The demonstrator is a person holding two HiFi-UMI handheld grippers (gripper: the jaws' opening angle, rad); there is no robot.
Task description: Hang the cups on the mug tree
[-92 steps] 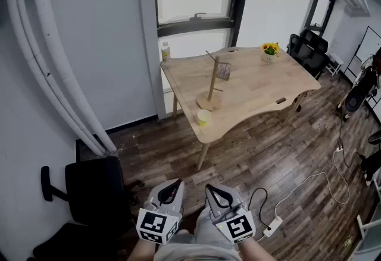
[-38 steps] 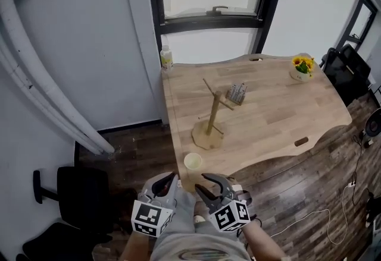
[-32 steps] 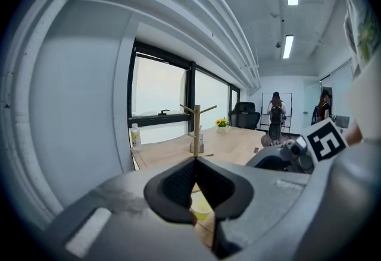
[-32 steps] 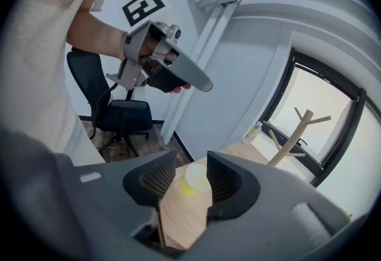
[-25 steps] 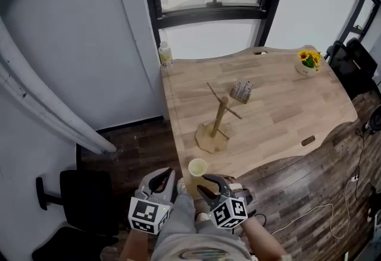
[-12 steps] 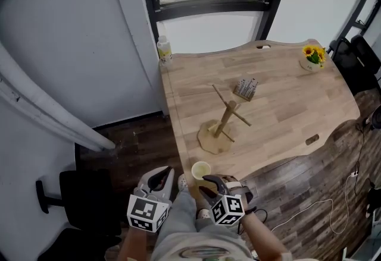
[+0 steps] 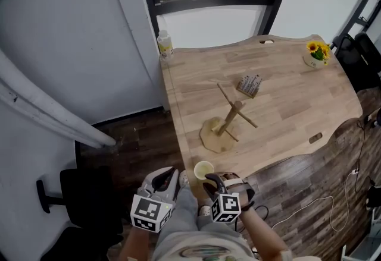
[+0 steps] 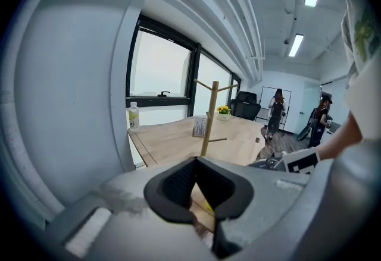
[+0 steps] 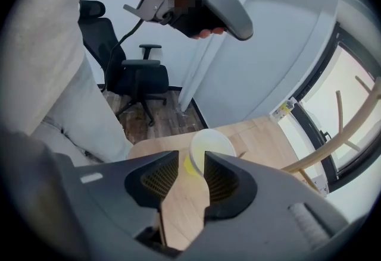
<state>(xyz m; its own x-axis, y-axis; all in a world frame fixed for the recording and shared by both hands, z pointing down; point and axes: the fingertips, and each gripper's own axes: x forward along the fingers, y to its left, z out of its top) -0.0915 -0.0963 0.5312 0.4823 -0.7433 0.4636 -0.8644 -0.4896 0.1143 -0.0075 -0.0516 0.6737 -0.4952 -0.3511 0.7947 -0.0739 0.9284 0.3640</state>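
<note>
A pale yellow cup (image 7: 203, 169) stands upright at the near corner of the wooden table (image 7: 286, 111). The wooden mug tree (image 7: 229, 126) stands behind it with bare pegs. My right gripper (image 7: 213, 181) points down at the cup. In the right gripper view the cup (image 9: 211, 144) sits just past the fingertips, partly in the gap of the right gripper (image 9: 190, 159). Its jaws have just been closing, but the pads do not press on the cup. My left gripper (image 7: 168, 174) hangs left of the cup, off the table's edge, open and holding nothing. The tree (image 8: 205, 123) shows beyond its jaws.
A small bottle (image 7: 164, 47) stands at the table's far left corner, a flower pot (image 7: 315, 54) at the far right, a small rack (image 7: 250, 85) behind the tree. A black office chair (image 7: 83, 200) is on the floor at left. People (image 8: 277, 111) stand far off.
The table and cup have come nearer. My right gripper has sunk toward the cup, which now lies at its fingertips. The left gripper has dropped a little.
</note>
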